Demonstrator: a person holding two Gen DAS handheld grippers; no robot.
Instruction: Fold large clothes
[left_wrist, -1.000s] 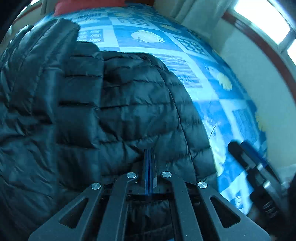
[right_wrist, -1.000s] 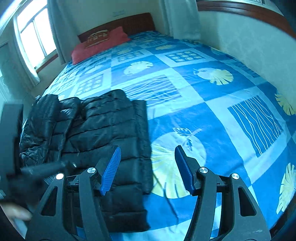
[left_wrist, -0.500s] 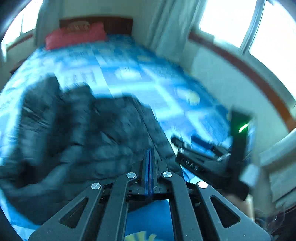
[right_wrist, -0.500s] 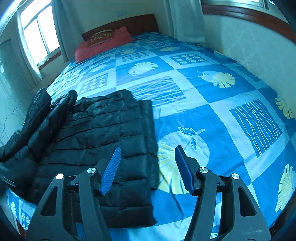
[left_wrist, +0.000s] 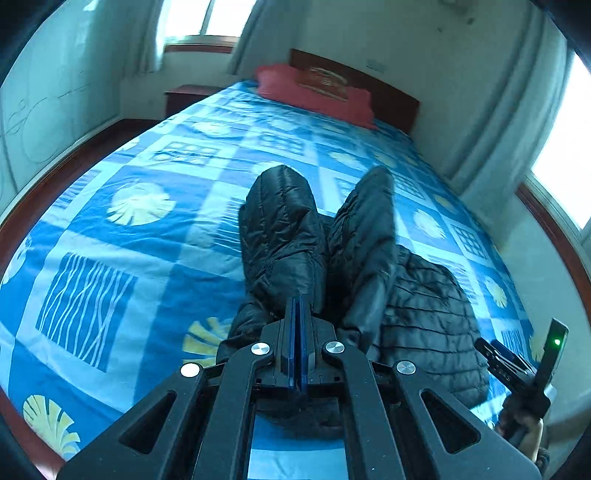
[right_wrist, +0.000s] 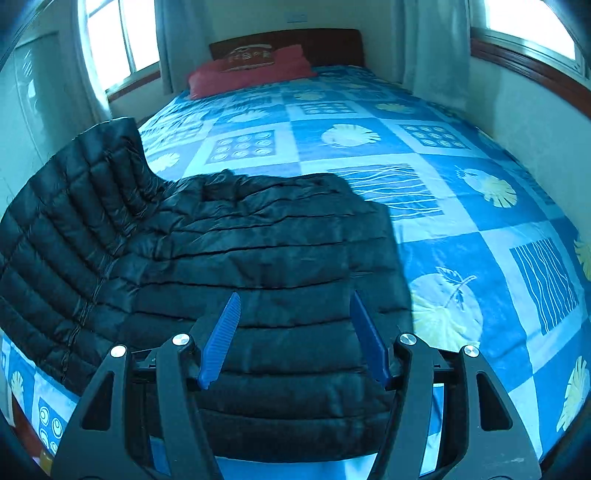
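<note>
A black quilted puffer jacket lies on the blue patterned bed near its front edge. Its folded body shows in the left wrist view at the right, with two sleeves stretched away up the bed. My left gripper has its pads together, low over the near ends of the sleeves; whether fabric is pinched I cannot tell. My right gripper is open and empty, hovering over the jacket's near part. It also shows in the left wrist view at the far right.
A red pillow lies against the dark wooden headboard at the far end. A nightstand stands beside the bed's left side. Curtained windows and walls close in both sides. A raised black jacket panel fills the right wrist view's left.
My left gripper has swung round from close over the jacket body to look along the bed over the sleeves. My right gripper has moved left over the jacket, still open.
</note>
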